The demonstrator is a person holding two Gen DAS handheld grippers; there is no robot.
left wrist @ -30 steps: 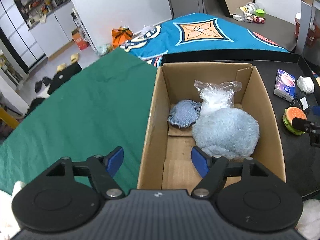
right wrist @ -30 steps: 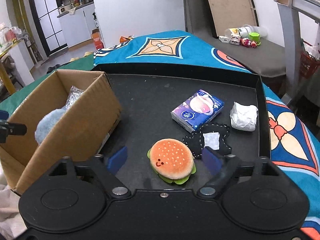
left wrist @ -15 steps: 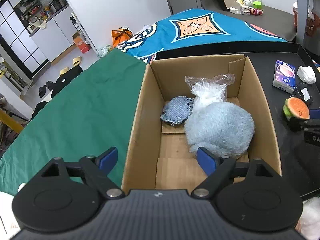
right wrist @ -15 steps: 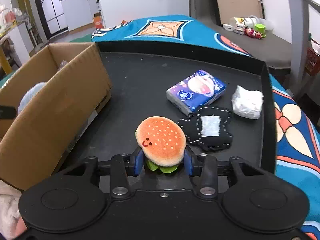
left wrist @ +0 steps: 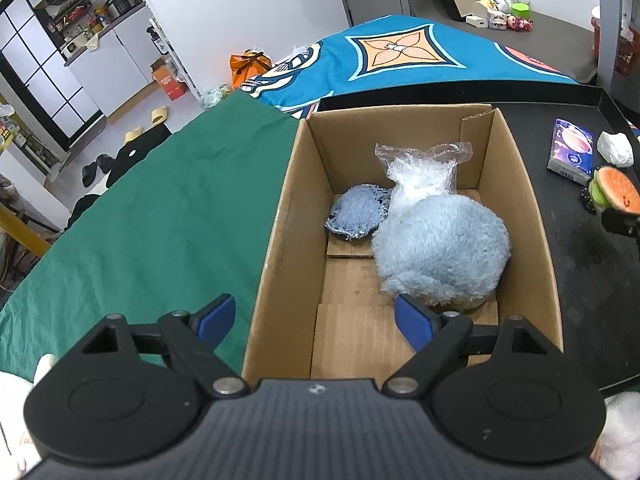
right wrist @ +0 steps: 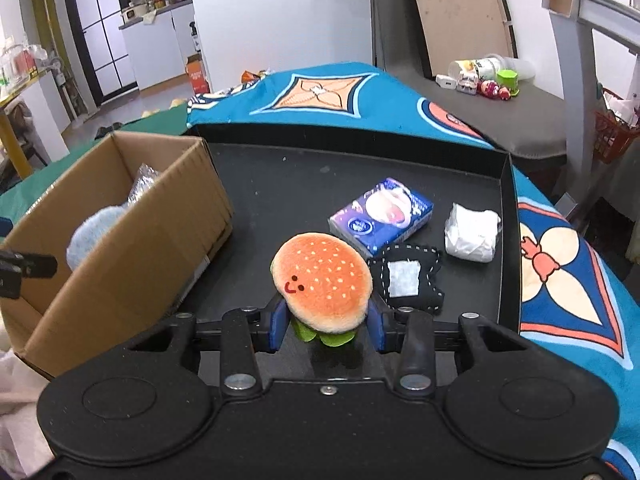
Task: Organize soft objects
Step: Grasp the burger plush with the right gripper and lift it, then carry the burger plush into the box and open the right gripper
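Black tray [right wrist: 505, 216], right gripper [right wrist: 326, 326] clamping burger plush [right wrist: 323, 276], tissue pack [right wrist: 381, 216] beyond, left gripper [left wrist: 316, 320] wide, empty

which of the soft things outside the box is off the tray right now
The plush burger, clamped in the right hand-held gripper; the tissue pack, black pad and white wad lie flat.

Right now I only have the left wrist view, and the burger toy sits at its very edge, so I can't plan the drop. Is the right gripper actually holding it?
Observer: Yes. The right gripper has just closed, and its blue fingers press on both sides of the burger toy.
Operator: Anything soft near it that I'm missing?
Observer: A black stitched pad with a white square patch lies flat on the black tray. It is just right of the burger, with the tissue pack behind it.
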